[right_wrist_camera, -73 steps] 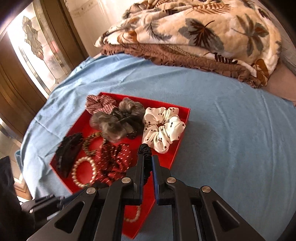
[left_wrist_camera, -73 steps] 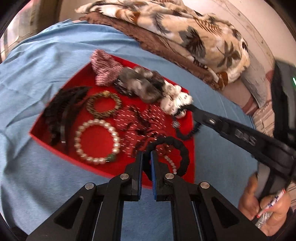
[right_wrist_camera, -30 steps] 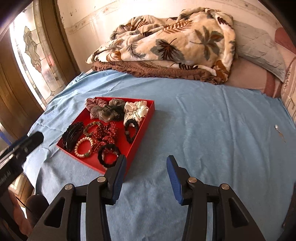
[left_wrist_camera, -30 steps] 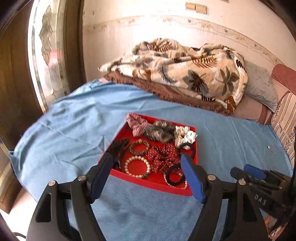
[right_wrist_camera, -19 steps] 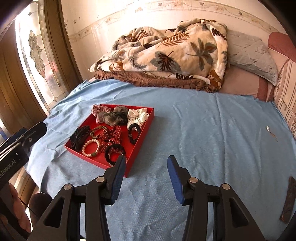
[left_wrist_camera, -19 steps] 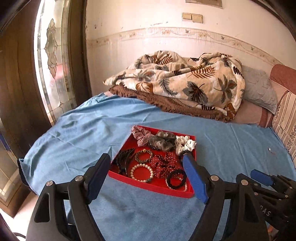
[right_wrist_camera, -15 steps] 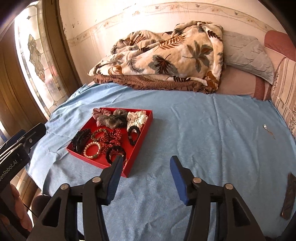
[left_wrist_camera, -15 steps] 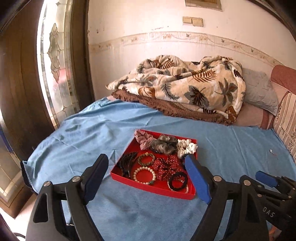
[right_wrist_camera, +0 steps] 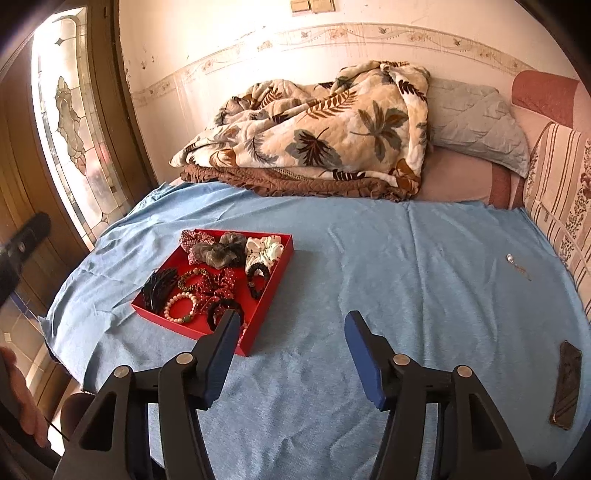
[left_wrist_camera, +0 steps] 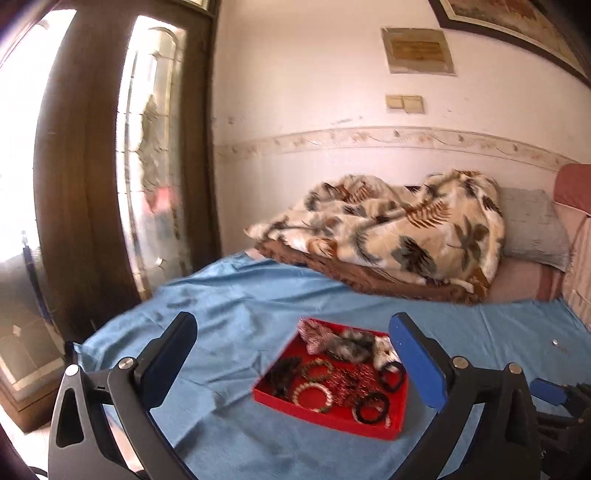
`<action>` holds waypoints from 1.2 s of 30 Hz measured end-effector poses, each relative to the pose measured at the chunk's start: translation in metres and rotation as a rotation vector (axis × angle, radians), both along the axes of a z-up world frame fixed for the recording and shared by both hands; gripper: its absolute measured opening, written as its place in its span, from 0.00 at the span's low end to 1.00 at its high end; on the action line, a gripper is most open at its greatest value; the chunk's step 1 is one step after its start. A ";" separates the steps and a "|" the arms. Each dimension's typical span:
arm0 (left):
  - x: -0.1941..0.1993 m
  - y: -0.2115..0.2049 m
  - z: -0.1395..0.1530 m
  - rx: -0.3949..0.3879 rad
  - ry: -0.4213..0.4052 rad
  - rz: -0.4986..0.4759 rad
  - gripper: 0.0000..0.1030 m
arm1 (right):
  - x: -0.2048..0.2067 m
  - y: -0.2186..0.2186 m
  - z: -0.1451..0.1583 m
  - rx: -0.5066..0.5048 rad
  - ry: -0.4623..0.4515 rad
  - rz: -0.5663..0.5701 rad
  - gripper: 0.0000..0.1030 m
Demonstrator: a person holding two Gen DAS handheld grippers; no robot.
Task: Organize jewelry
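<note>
A bedroom in a home. A bed covered with a blue sheet (right_wrist_camera: 369, 258) fills the room, with a leaf-patterned blanket (right_wrist_camera: 321, 129) bunched at its far side beside a grey pillow (right_wrist_camera: 476, 118). A wooden door with frosted, patterned glass (left_wrist_camera: 155, 166) stands to the left. The pale wall carries a floral border strip (left_wrist_camera: 388, 142), light switches (left_wrist_camera: 404, 103) and a framed picture (left_wrist_camera: 509, 14).

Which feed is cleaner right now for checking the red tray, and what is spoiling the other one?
Right wrist view is cleaner: the red tray and its pieces look crisp, though the wall above is washed out by glare. Left wrist view is motion-blurred, the red tray contents smeared, and the window blows out white. Fisheye bending in both.
</note>
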State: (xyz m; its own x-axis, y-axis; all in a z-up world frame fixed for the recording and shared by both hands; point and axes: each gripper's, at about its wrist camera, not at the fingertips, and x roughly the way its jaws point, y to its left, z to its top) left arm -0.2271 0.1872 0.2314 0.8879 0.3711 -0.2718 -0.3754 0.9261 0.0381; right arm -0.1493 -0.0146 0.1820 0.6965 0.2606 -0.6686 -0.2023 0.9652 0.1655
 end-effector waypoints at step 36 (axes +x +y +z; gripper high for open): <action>0.039 -0.039 -0.040 -0.066 0.174 -0.167 1.00 | -0.016 -0.056 -0.018 -0.050 -0.009 -0.186 0.75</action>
